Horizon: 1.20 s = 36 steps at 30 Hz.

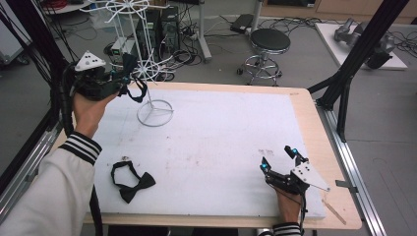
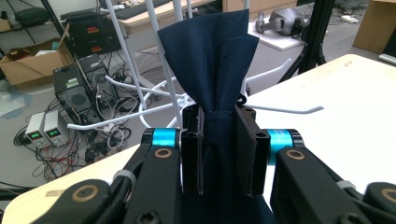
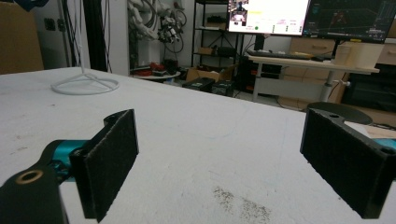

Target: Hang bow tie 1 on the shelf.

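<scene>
Two bow ties in play. Left gripper (image 1: 129, 73) is clamped on the knot of the navy tie (image 2: 212, 70), held up off the far left corner of the table (image 1: 236, 86), right next to the white wire stand (image 1: 140, 59). The tie's strap loop (image 1: 139, 92) hangs below the jaws, near the stand's pole.

Risks, as I read them:
- Grip is on the knot only, with fabric fanning above the pads. A snag on a prong (image 2: 285, 108) could pull the tie out or twist it in the jaws.
- Strap loop dangles free and could catch the pole or a lower arm instead of the intended prong.
- Stand is light wire on a ring base (image 1: 155, 113). A sideways push from the gripper body could tip or slide it, maybe off the far edge.
- Prongs crowd the jaws in the left gripper view, so there is little room to back out cleanly.

Moving right: second tie (image 1: 130, 179), black, lies flat near the near left corner with its strap curled, well apart from both grippers. Middle of the white mat is bare, a few smudges.

Right gripper (image 1: 278, 158) rests near the near right corner, jaws spread wide, holding nothing, too far off to steady the stand. Small wooden stick (image 1: 336, 210) lies on the bare wood at the near right corner, harmless.
</scene>
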Each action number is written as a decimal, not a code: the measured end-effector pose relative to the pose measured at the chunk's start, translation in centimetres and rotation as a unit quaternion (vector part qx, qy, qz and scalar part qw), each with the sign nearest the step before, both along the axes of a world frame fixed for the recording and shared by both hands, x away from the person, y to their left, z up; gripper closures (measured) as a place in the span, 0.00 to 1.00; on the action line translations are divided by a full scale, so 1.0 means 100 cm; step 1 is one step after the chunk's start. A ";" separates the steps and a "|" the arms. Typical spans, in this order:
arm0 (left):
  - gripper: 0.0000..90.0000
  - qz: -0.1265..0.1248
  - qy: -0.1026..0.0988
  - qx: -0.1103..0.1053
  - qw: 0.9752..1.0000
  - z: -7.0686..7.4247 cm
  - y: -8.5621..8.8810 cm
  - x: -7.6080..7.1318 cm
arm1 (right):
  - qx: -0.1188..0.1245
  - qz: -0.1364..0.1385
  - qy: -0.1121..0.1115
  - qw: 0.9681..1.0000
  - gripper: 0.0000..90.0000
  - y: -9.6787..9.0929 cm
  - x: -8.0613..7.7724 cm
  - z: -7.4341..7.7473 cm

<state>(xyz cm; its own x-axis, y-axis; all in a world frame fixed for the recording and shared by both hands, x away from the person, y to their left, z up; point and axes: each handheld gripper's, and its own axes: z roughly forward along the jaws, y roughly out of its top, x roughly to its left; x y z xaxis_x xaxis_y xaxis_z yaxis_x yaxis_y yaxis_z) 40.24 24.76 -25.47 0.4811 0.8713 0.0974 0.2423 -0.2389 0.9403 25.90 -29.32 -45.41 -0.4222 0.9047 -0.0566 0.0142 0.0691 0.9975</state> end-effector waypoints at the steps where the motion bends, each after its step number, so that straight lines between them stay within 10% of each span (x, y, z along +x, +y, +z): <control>1: 0.81 0.001 0.000 0.001 1.000 0.000 0.000 0.000 | 0.001 0.000 0.000 1.000 0.12 0.000 0.000 0.000; 15: 0.23 0.002 -0.002 -0.015 1.000 0.004 0.001 -0.003 | 0.003 0.001 0.003 1.000 0.12 0.001 0.000 0.000; 36: 0.21 -0.082 -0.056 -0.060 0.993 -0.015 0.025 -0.058 | 0.002 0.000 0.001 1.000 0.12 0.000 0.000 0.000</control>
<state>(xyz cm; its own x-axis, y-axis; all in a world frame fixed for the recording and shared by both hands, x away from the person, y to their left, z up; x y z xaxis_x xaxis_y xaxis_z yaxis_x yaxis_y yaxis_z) 34.41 27.24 -27.02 0.6090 0.7910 0.0582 0.1011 -0.1502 0.9835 25.93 -29.30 -45.41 -0.4218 0.9052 -0.0515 0.0171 0.0647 0.9978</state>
